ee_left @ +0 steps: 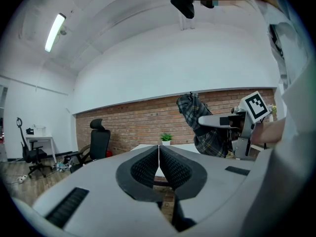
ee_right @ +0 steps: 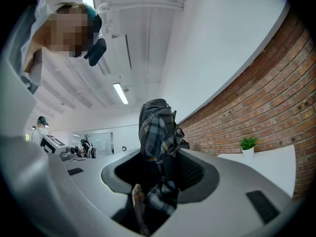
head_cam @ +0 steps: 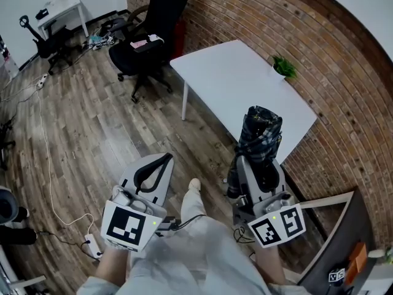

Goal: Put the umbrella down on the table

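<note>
A folded dark plaid umbrella (head_cam: 260, 134) stands upright in my right gripper (head_cam: 258, 172), whose jaws are shut on its lower part. In the right gripper view the umbrella (ee_right: 157, 137) rises between the jaws and fills their gap. It hangs near the front edge of the white table (head_cam: 239, 85), partly over the floor. My left gripper (head_cam: 150, 172) is lower left, over the wooden floor, shut with nothing between its jaws. In the left gripper view its pads (ee_left: 159, 166) meet, and the umbrella (ee_left: 202, 125) shows beyond them with the right gripper.
A small potted plant (head_cam: 282, 68) stands on the table's far right edge by the brick wall. A black office chair (head_cam: 150, 26) sits left of the table. Cables and a power strip (head_cam: 93, 244) lie on the floor at left. A dark desk corner (head_cam: 344, 251) is at lower right.
</note>
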The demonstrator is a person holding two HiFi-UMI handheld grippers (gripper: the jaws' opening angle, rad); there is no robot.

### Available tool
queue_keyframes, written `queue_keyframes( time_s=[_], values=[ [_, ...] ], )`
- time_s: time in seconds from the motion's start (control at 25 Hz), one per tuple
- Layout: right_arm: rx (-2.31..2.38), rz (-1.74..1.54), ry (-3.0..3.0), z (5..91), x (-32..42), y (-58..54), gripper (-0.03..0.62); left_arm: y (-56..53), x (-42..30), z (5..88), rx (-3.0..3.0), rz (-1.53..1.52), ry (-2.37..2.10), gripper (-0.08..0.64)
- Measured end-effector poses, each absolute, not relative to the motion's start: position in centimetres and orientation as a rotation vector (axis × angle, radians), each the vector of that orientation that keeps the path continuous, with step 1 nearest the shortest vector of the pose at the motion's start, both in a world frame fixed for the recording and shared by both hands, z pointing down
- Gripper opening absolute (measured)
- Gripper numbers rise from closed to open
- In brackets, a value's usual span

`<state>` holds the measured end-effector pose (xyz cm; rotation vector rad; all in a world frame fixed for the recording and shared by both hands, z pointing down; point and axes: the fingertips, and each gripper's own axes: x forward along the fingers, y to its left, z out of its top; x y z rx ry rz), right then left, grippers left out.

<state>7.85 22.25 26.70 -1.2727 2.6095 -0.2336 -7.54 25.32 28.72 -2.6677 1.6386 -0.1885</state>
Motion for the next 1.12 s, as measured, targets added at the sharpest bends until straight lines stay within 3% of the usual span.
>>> queue_keyframes(
  time_s=[1.12],
  values=[
    [-1.19, -0.306, 2.688, 28.4, 7.1, -7.1, 0.218, -3.2, -7.9, 29.7, -2.632, -0.224, 1.761, 0.021]
  ],
)
